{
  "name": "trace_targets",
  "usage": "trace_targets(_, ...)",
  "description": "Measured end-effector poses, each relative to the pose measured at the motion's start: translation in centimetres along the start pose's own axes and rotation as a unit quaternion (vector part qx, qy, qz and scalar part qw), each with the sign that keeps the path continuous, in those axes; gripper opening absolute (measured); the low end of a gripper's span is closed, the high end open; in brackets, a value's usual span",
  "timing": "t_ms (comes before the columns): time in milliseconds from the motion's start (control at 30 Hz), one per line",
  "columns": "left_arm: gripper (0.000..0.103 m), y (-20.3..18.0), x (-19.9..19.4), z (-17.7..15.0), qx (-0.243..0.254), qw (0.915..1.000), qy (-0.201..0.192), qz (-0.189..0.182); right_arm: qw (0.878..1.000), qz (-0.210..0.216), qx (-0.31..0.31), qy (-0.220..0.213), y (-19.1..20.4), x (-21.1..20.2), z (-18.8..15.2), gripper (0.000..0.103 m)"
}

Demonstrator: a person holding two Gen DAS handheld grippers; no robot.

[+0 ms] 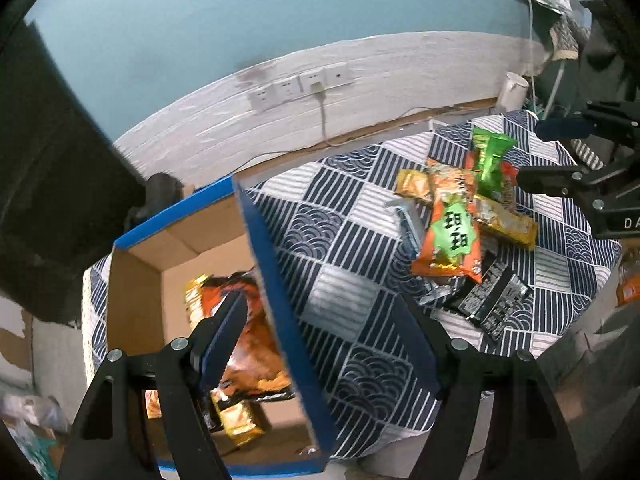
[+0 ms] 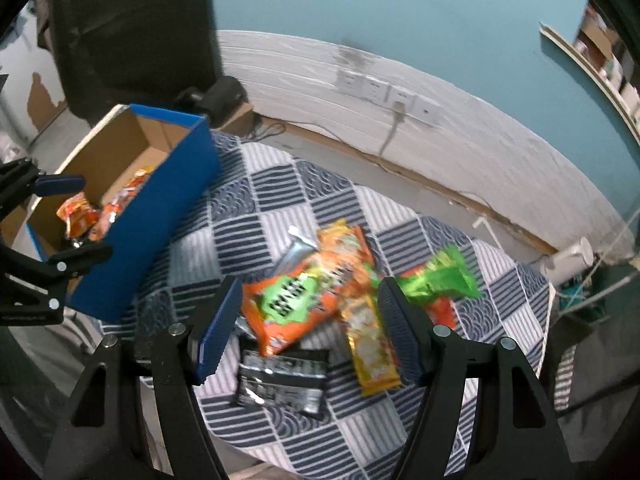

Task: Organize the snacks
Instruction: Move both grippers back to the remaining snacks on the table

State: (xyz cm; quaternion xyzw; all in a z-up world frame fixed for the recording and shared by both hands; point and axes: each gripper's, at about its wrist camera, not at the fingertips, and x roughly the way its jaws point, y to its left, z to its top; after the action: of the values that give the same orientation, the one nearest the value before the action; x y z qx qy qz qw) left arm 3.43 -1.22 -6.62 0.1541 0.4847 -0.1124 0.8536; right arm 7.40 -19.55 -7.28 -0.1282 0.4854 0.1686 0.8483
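Note:
A pile of snack packets lies on the patterned tablecloth: an orange bag with a green label (image 1: 450, 236) (image 2: 296, 304), a green packet (image 1: 490, 156) (image 2: 438, 278), a yellow bar (image 1: 506, 218) (image 2: 370, 348) and a black packet (image 1: 494, 296) (image 2: 280, 382). A blue cardboard box (image 1: 276, 280) (image 2: 160, 216) at the table's left holds orange and gold snacks (image 1: 240, 344) (image 2: 80, 216). My left gripper (image 1: 320, 316) is open and empty, straddling the box's right wall. My right gripper (image 2: 310, 320) is open and empty above the pile; it also shows in the left wrist view (image 1: 532, 152).
The round table wears a navy and white checked cloth (image 1: 340, 240) (image 2: 280, 200). A white wall with sockets (image 1: 296, 86) and a plugged cable stands behind. A dark chair back (image 1: 48, 168) stands left of the box. A white tube (image 1: 512, 90) stands at the far edge.

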Motion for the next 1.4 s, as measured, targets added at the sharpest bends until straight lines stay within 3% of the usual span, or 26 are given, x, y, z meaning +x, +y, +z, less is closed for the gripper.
trace_targets(633,0.081,-7.9,5.4,3.7,0.071,0.9969,0.022,-0.026,0.997,-0.015,0.072,0.037,-8.4,4.1,-4.7,0.07)
trace_targets(967,0.081,-12.1,9.9,5.6,0.101,0.9928,0.037,-0.053,0.994,-0.018,0.092,0.06,-10.3,6.3,-6.2,0.07)
trace_targets(1400,0.081,-14.0,14.4,7.4,0.1,0.9894,0.072,-0.077,0.993,-0.015,0.091,0.075,-10.9,8.8,-6.4,0.07)
